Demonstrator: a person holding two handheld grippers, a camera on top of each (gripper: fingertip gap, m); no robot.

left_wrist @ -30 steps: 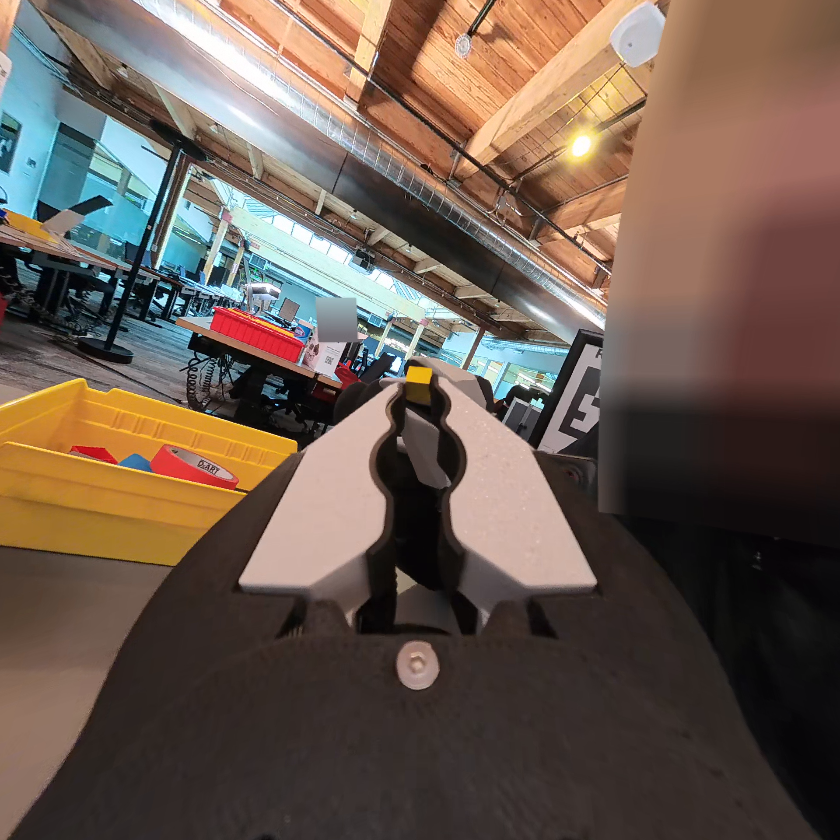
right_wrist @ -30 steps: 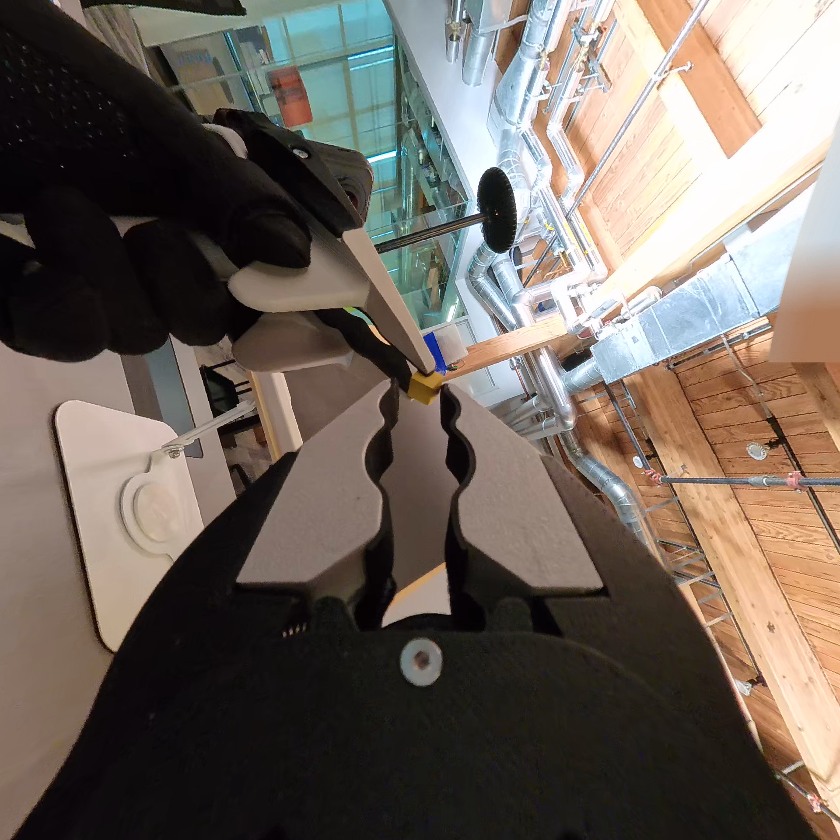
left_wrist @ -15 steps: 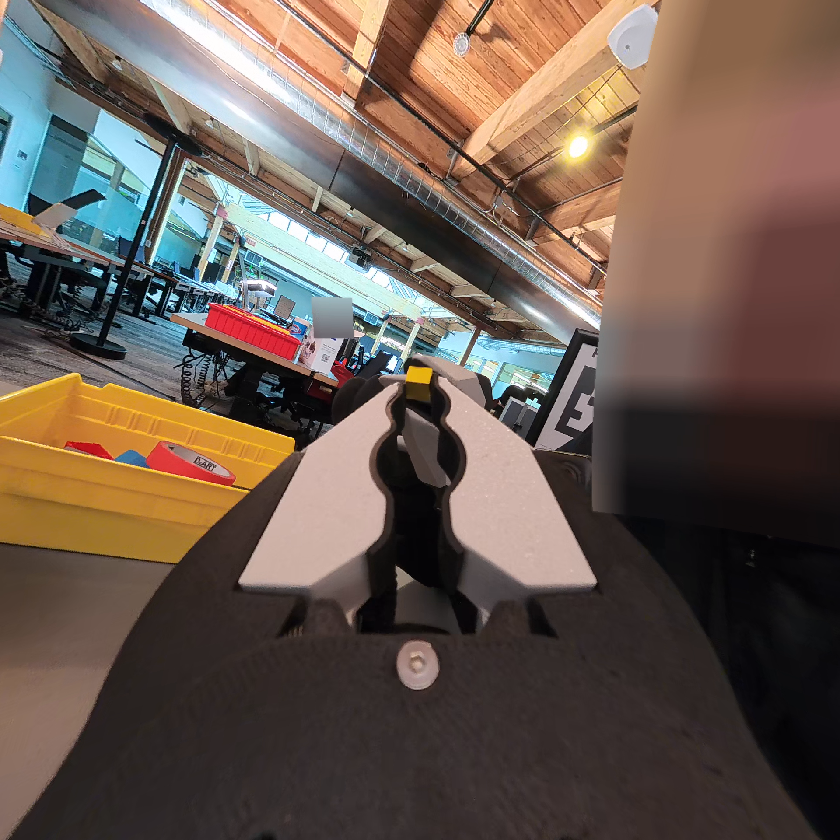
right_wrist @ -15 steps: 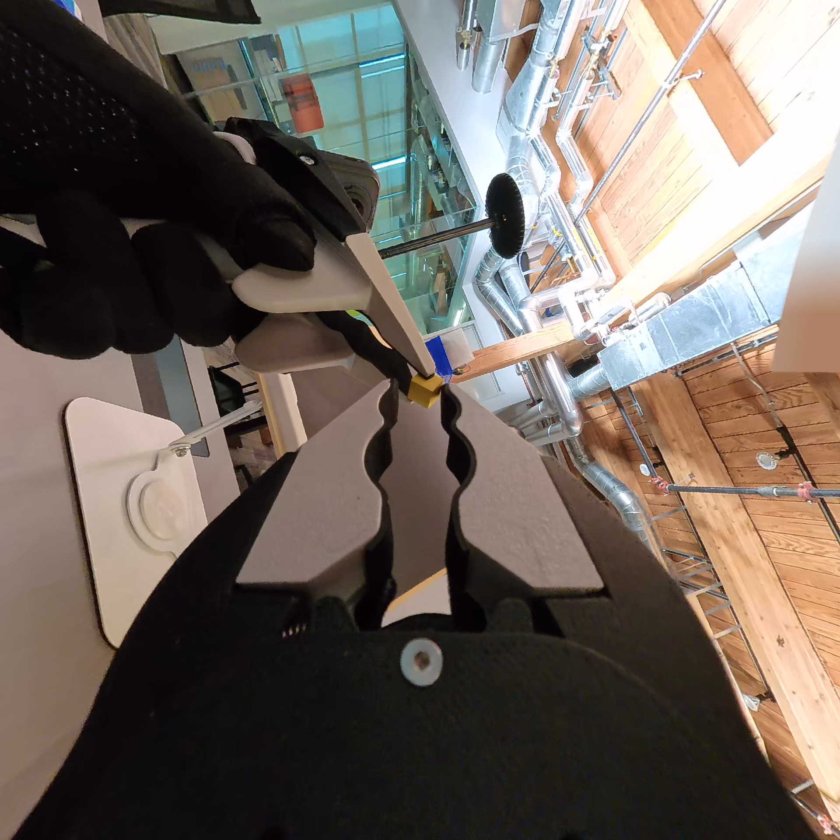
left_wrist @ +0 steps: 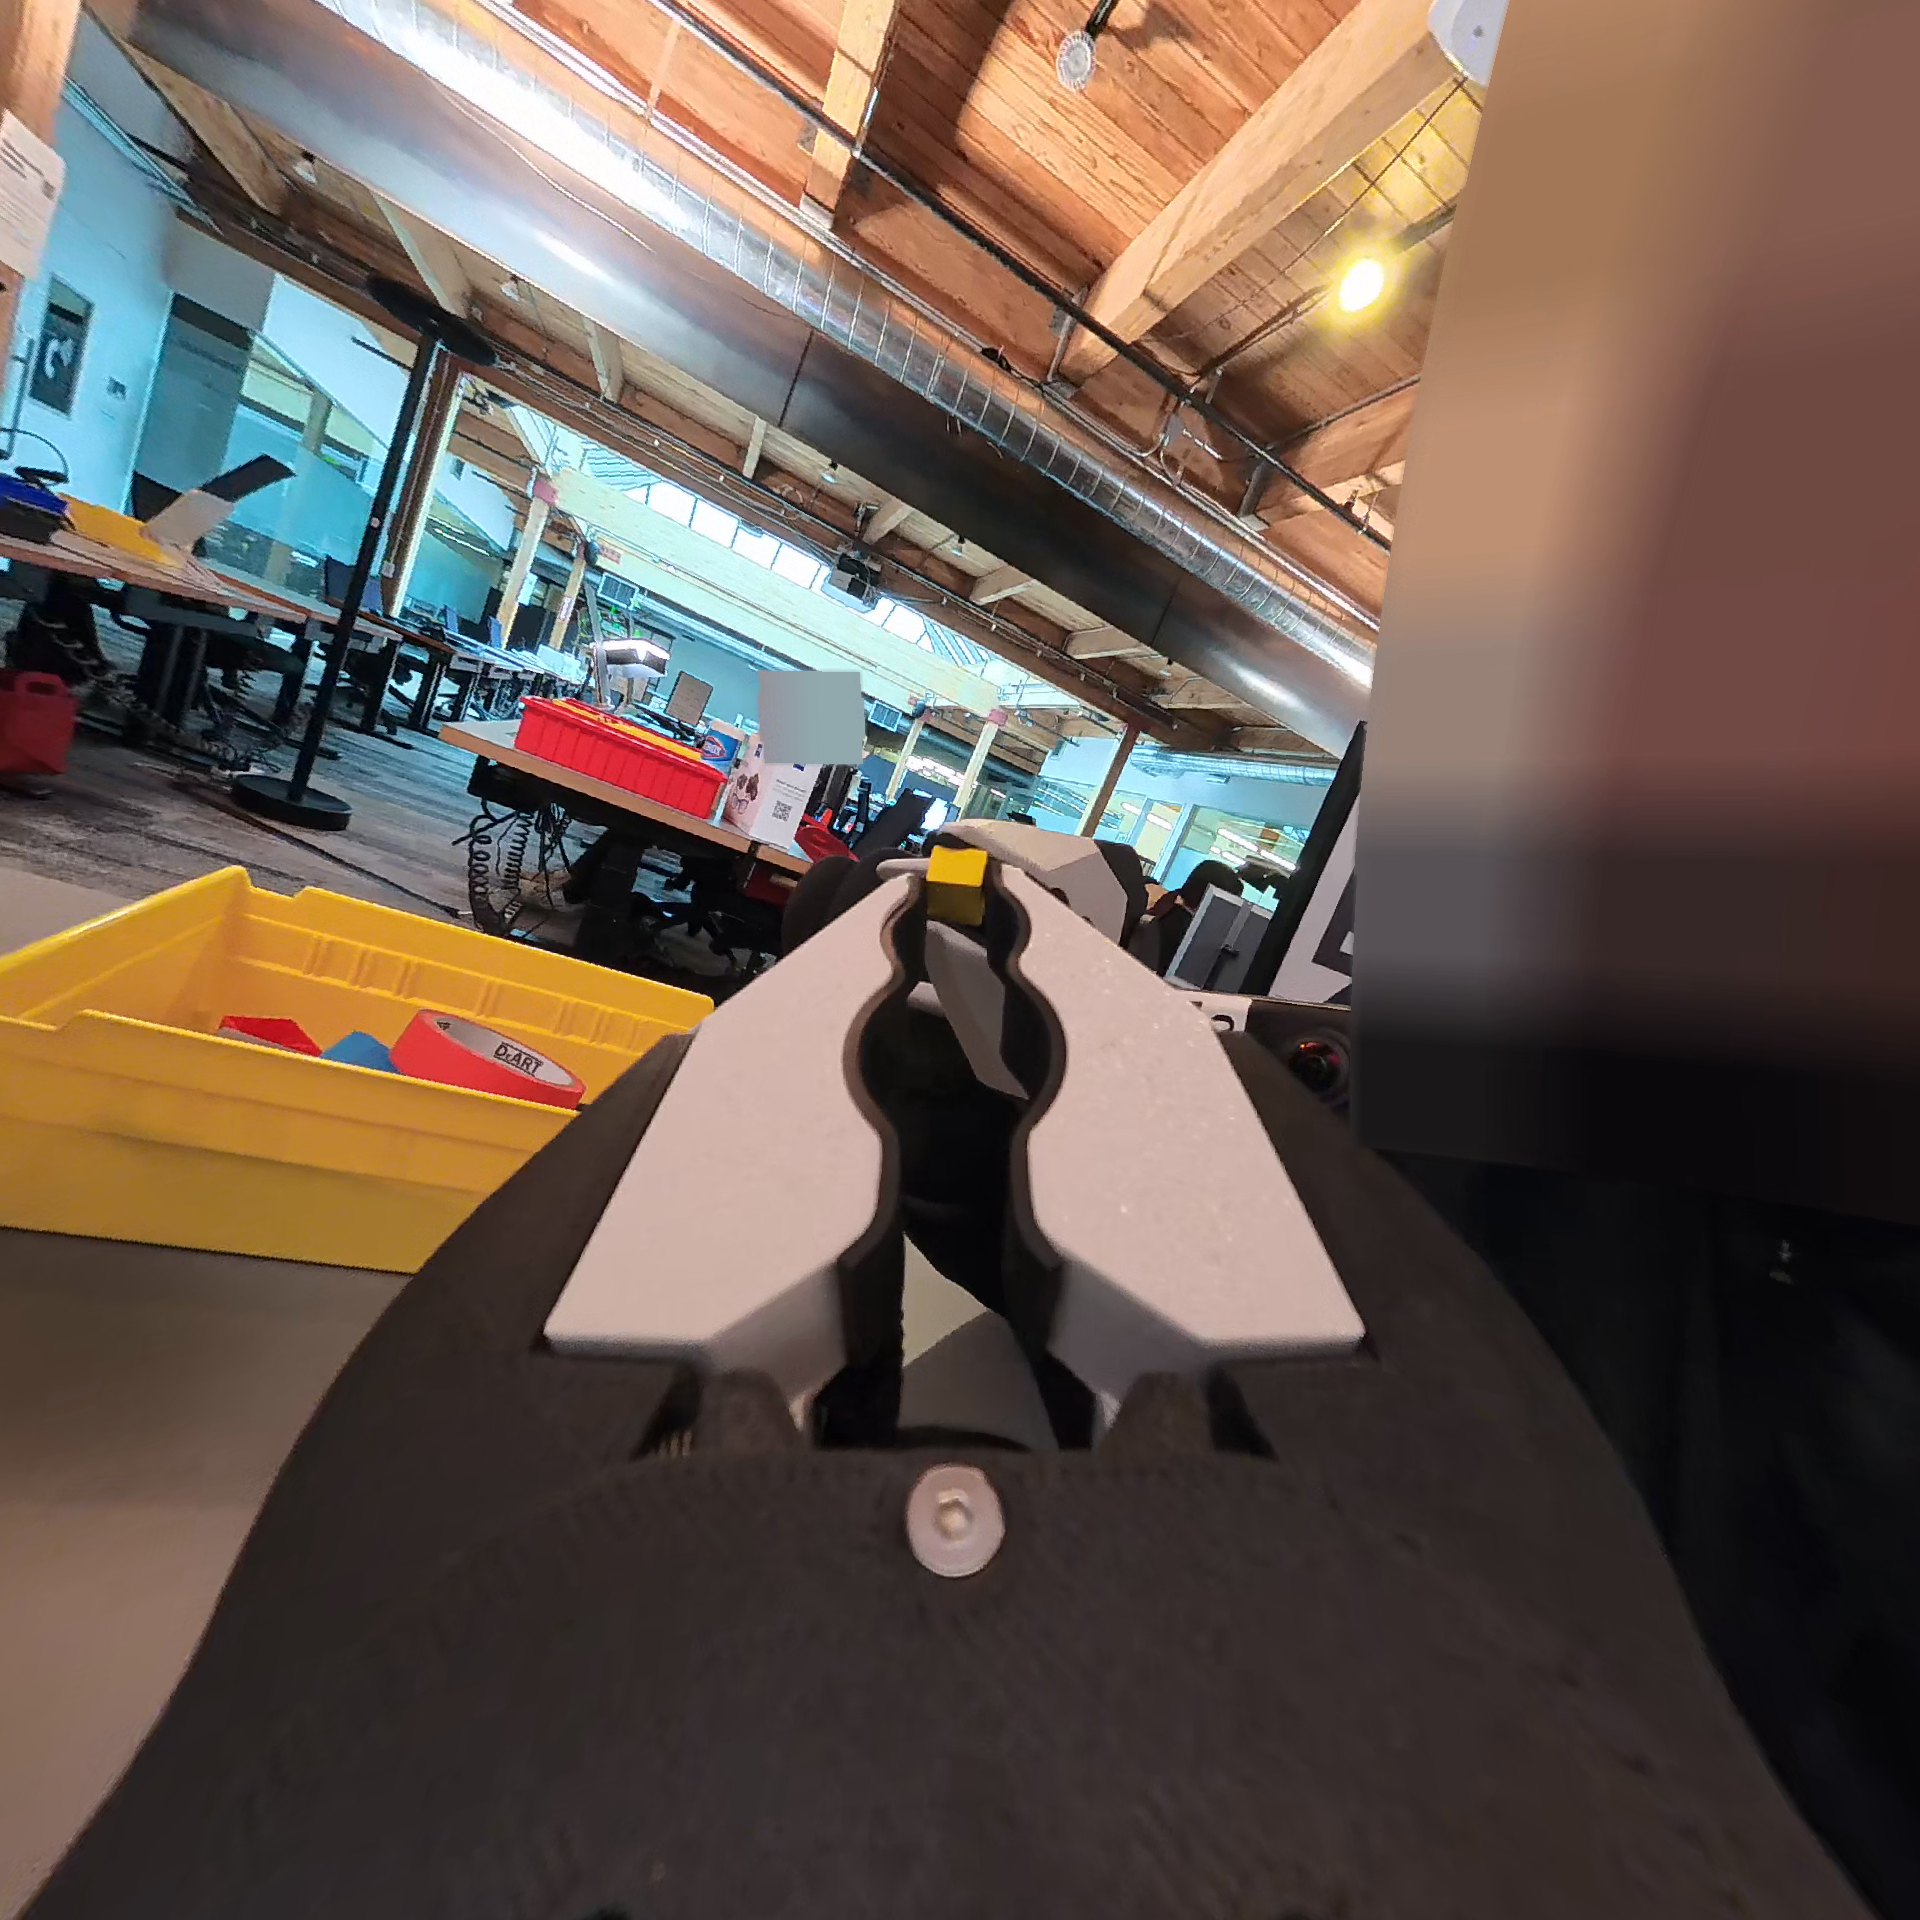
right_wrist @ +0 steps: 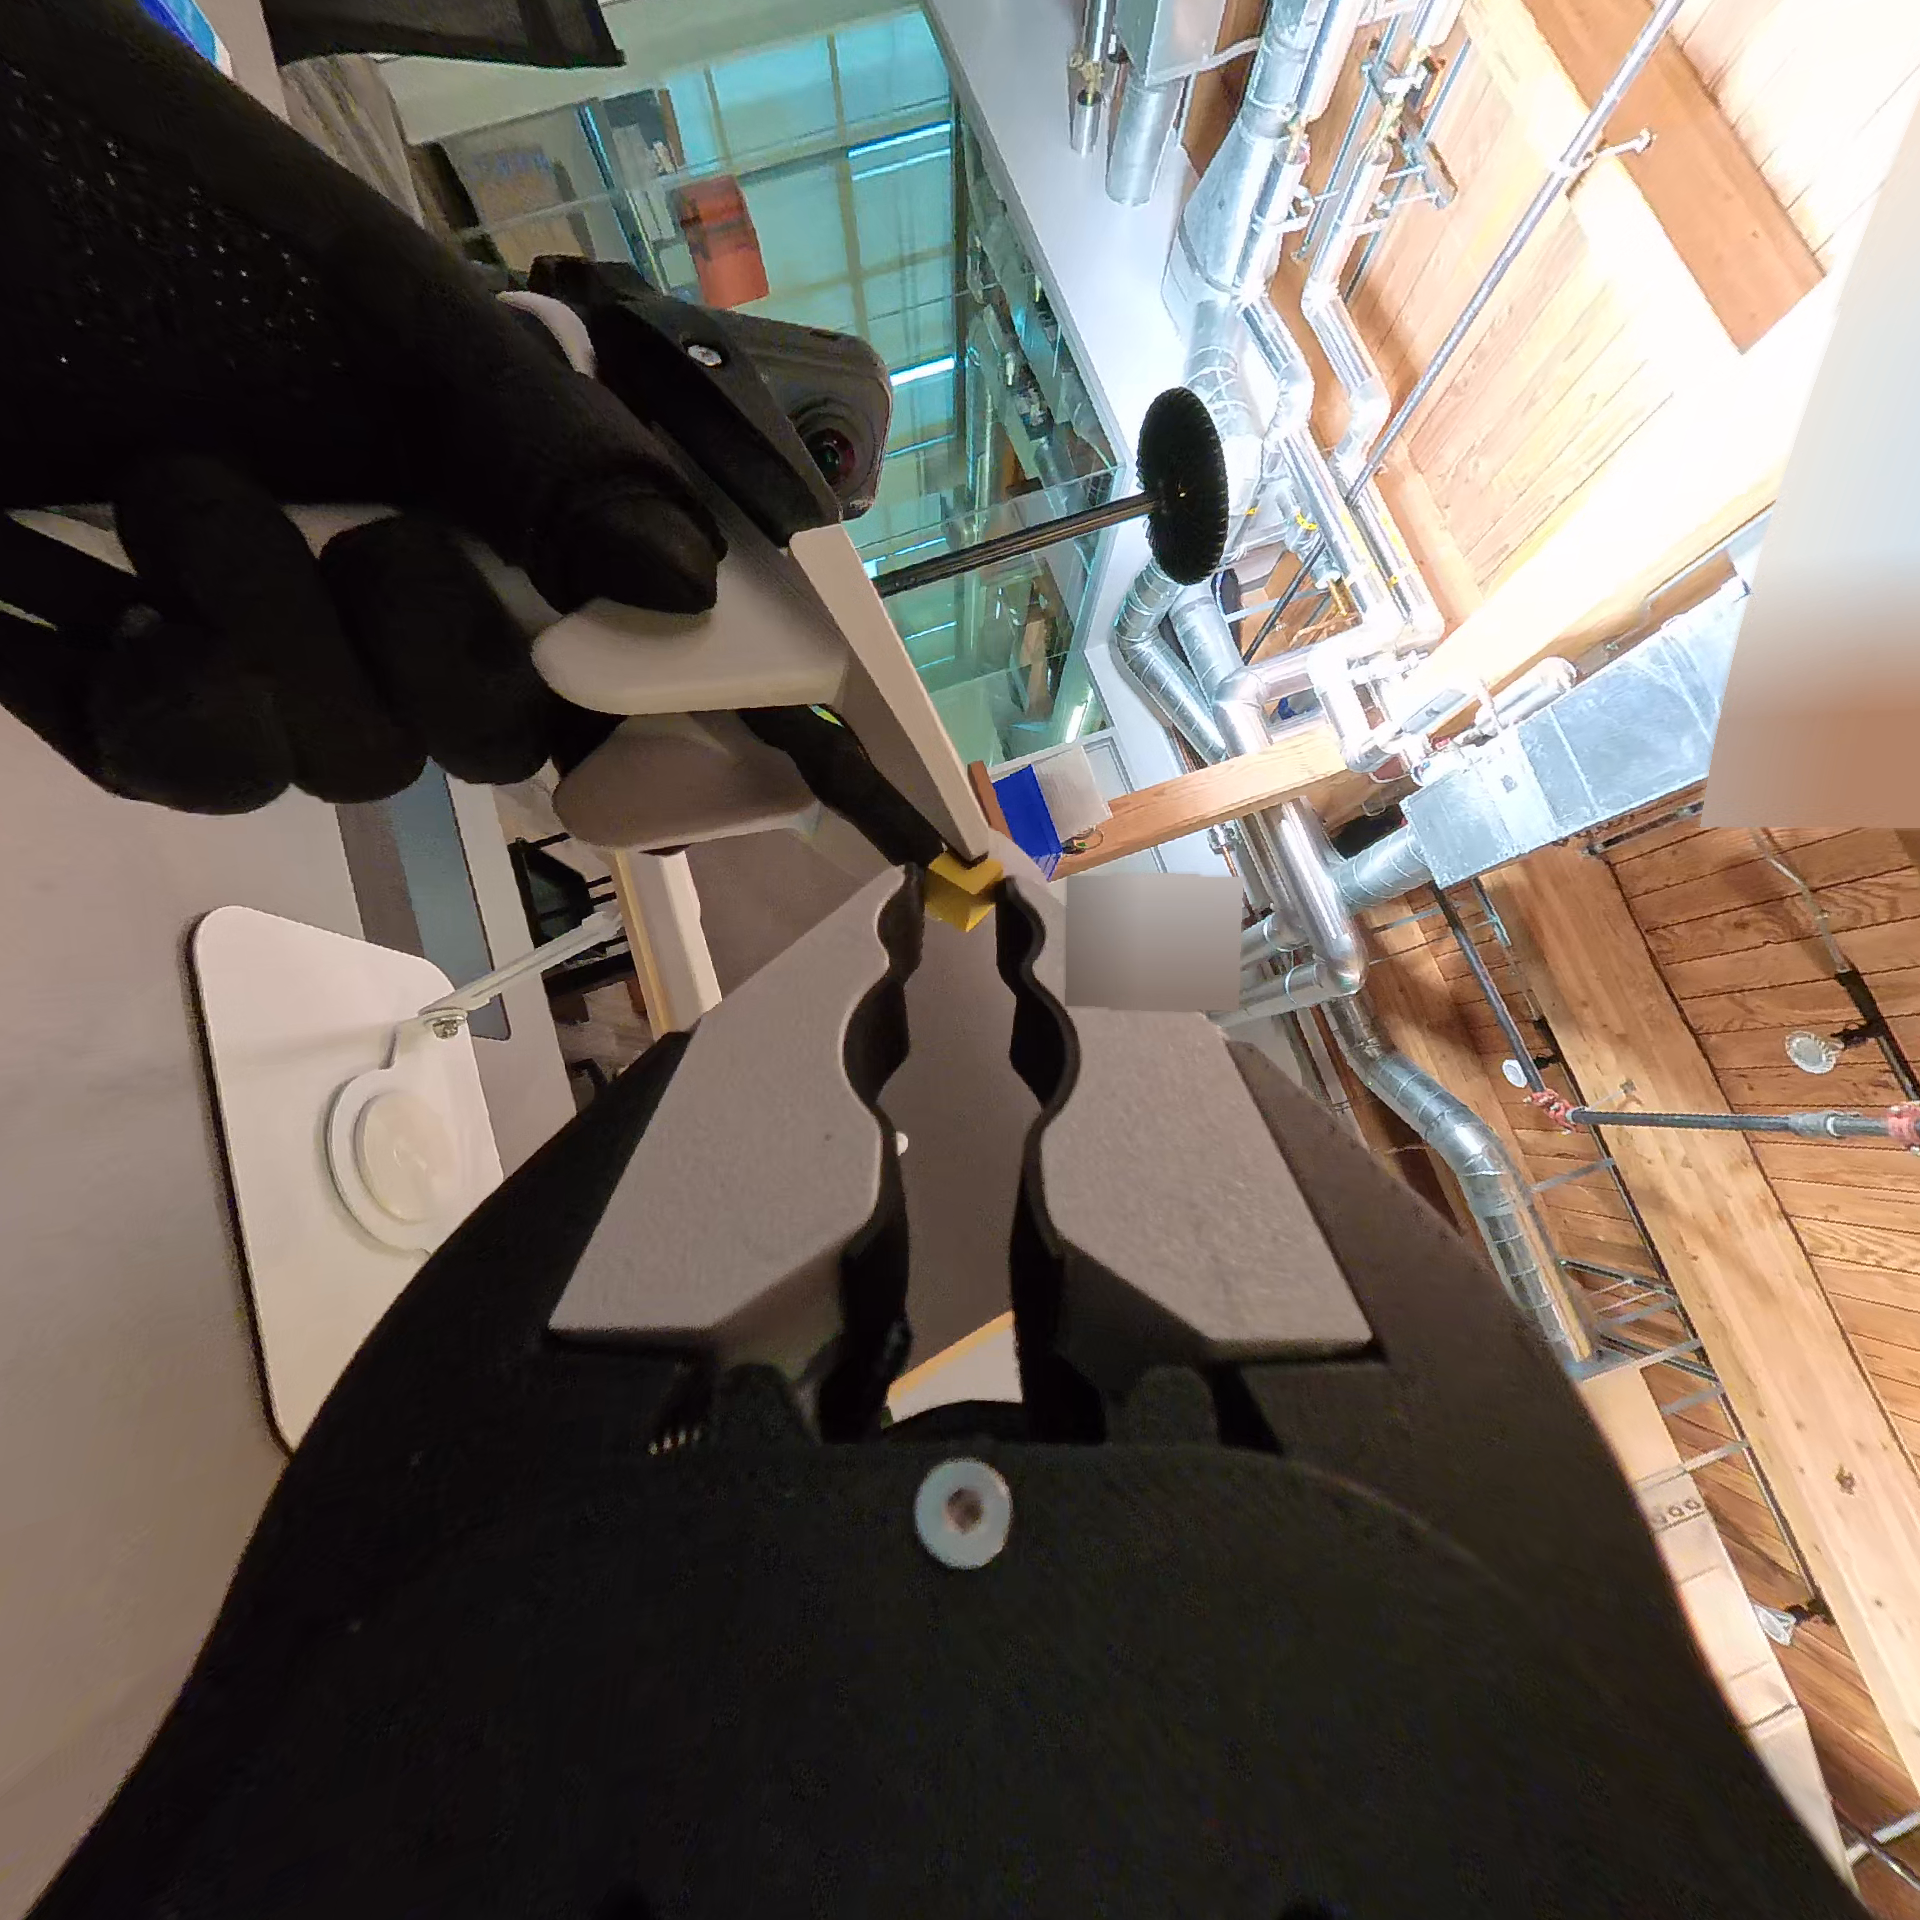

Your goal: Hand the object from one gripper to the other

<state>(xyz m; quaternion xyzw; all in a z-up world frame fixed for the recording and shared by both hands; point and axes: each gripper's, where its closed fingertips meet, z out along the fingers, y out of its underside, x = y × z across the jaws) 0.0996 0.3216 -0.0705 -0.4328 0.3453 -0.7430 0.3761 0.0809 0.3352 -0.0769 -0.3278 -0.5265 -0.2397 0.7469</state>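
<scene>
A small yellow cube sits between the tips of my left gripper, which is shut on it. In the right wrist view the same cube sits between the tips of my right gripper, whose jaws press on its sides. The left gripper's pale fingers come in from the upper left, held by a black-gloved hand. The right gripper's grey fingers show just behind the cube in the left wrist view. The cube is held in the air.
A yellow bin with a red tape roll and coloured blocks stands on the grey table to the left. A white flat plate lies on the table in the right wrist view. My left and right fingertips are right by each other.
My right gripper's jaws have narrowed onto the cube. My left gripper keeps the same hold. Both grippers have shifted only slightly.
</scene>
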